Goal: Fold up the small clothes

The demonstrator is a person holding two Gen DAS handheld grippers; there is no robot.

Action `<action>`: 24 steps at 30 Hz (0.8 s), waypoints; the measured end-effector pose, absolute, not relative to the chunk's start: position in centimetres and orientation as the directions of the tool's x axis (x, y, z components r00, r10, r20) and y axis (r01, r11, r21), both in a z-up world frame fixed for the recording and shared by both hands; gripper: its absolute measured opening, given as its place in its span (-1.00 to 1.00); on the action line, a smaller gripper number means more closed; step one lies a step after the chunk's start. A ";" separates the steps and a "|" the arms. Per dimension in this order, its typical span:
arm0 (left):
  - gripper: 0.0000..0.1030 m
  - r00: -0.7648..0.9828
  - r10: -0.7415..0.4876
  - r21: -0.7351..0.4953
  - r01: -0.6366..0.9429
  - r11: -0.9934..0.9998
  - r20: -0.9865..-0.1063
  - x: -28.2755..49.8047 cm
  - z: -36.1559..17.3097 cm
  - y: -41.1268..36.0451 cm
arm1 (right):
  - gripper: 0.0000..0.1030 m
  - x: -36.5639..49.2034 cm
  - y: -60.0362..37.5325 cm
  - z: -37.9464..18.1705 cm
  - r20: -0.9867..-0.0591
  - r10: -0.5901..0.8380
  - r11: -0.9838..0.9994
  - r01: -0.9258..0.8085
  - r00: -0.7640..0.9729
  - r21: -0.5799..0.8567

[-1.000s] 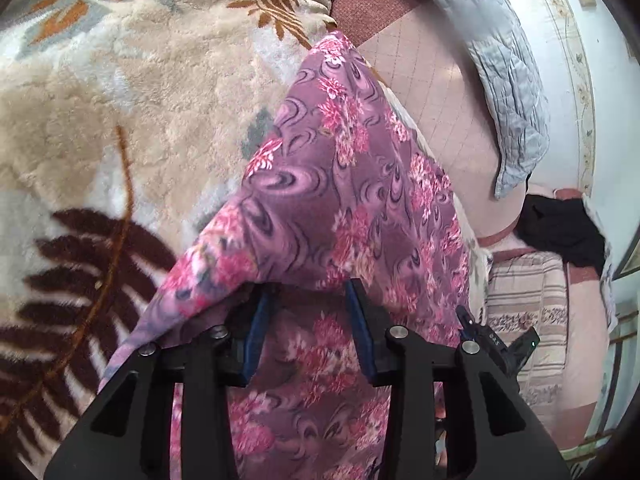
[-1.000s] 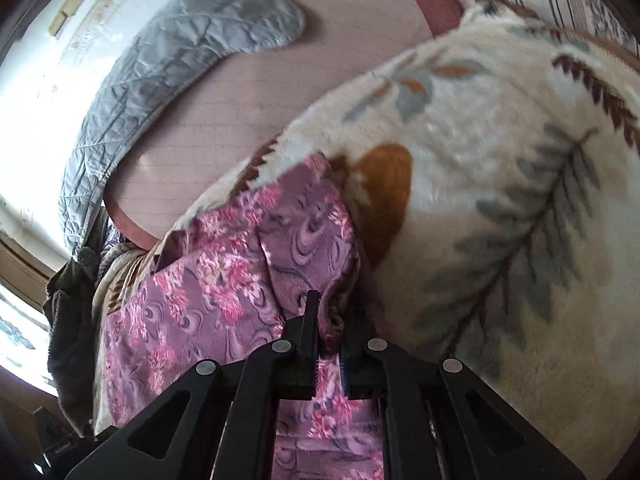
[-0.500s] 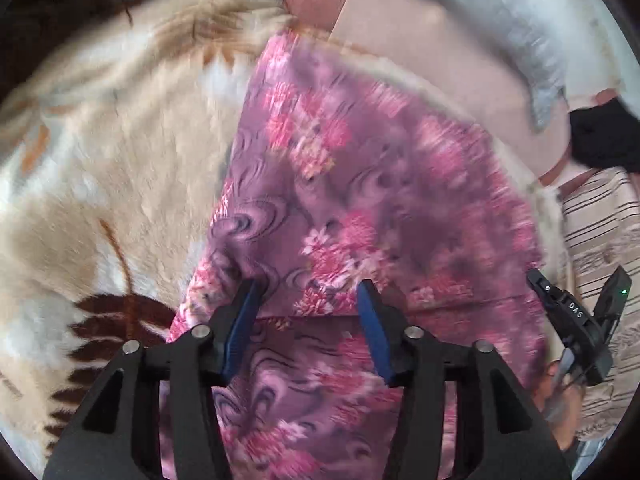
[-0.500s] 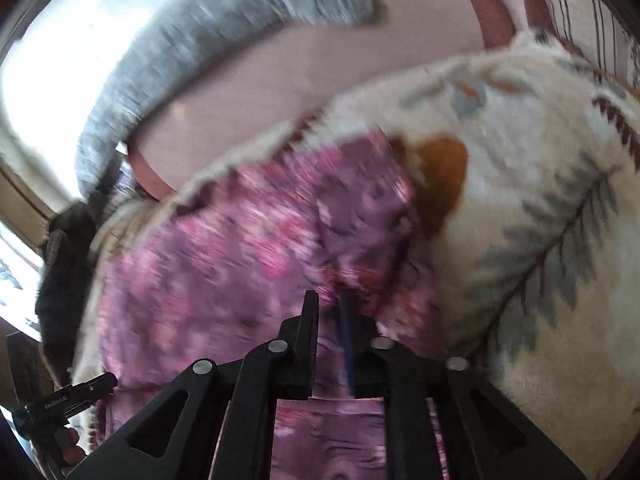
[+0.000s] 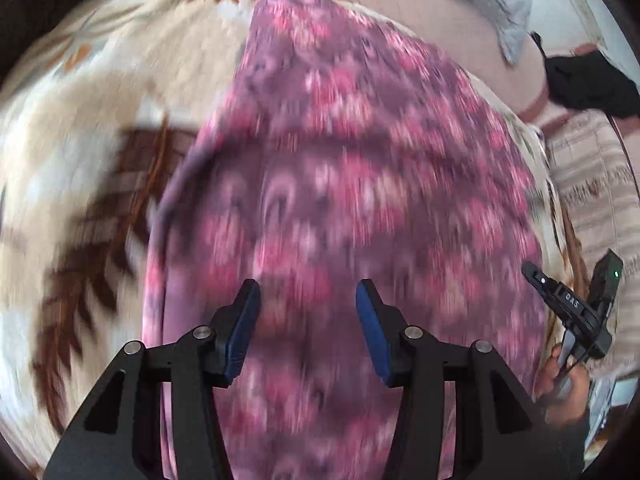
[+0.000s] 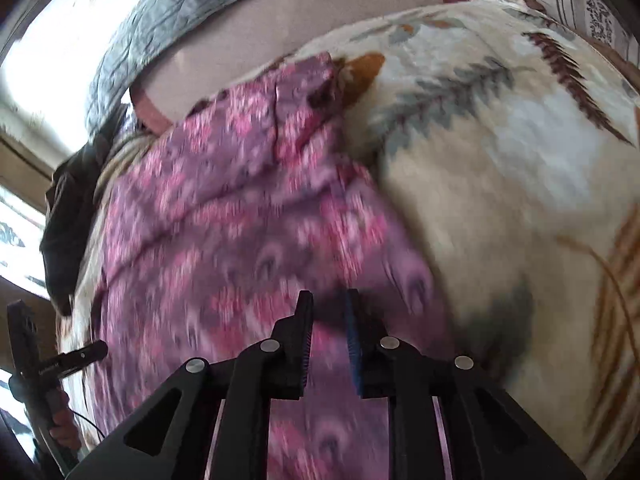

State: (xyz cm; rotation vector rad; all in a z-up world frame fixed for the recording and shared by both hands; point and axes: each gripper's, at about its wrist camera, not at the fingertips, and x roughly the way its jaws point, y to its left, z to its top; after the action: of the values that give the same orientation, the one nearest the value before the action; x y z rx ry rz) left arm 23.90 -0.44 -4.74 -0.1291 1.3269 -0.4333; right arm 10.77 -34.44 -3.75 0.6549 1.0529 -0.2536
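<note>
A purple garment with pink flowers (image 5: 352,184) lies spread on a cream fleece blanket with leaf print (image 5: 80,128). My left gripper (image 5: 306,300) is open and empty, its blue pads above the garment's near part. The right gripper shows at the right edge of the left wrist view (image 5: 572,308). In the right wrist view the garment (image 6: 224,240) lies with a fold line across it. My right gripper (image 6: 328,312) hovers over the garment's near right edge with a narrow gap between the jaws and no cloth in it. The left gripper shows at the left edge (image 6: 56,360).
A pink mattress (image 6: 304,28) lies beyond the blanket with a grey quilted cover (image 6: 192,4) on it. A dark cloth (image 5: 588,80) and a striped cloth (image 5: 592,184) lie at the bed's side. Both views are motion-blurred.
Both grippers laid the lifted garment edge down and let go. The left jaws opened wide, the right jaws parted slightly. Both grippers pulled back toward the near side.
</note>
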 end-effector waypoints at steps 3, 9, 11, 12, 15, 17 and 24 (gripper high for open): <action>-0.06 0.143 -0.391 -0.351 0.239 0.905 -0.909 20.6 -4.4 1.2 | -0.63 7.9 -33.1 -3.4 -0.882 0.135 0.799 0.477 0.451 0.366; -0.04 0.090 -0.410 -0.384 0.217 0.898 -0.908 16.3 -3.5 4.2 | -0.47 1.7 -30.6 -2.5 -0.889 0.147 0.817 0.453 0.434 0.356; -0.04 0.077 -0.419 -0.399 0.192 0.897 -0.905 15.0 -3.6 5.6 | -0.46 0.1 -30.1 -2.2 -0.887 0.158 0.813 0.453 0.434 0.366; -0.04 0.072 -0.426 -0.408 0.183 0.895 -0.902 14.3 -3.7 6.2 | -0.46 -1.1 -29.9 -2.0 -0.888 0.157 0.812 0.455 0.432 0.365; -0.04 0.062 -0.424 -0.408 0.176 0.896 -0.903 12.4 -3.8 7.6 | -0.33 -3.1 -30.0 -1.3 -0.903 0.097 0.817 0.484 0.419 0.312; -0.04 0.066 -0.429 -0.413 0.174 0.894 -0.901 11.2 -3.5 8.8 | -0.23 -4.8 -30.6 -0.9 -0.902 0.058 0.808 0.510 0.427 0.294; 0.08 0.058 -0.399 -0.389 0.129 0.912 -0.915 9.4 -4.5 10.9 | -0.12 -10.1 -33.4 -1.9 -0.883 0.064 0.705 0.605 0.465 0.370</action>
State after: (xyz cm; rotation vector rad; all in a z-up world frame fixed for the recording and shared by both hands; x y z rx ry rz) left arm 9.35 10.85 -4.45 -0.2253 1.4619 -0.4051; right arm -10.13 -33.36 -1.92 0.7406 1.0517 -0.3723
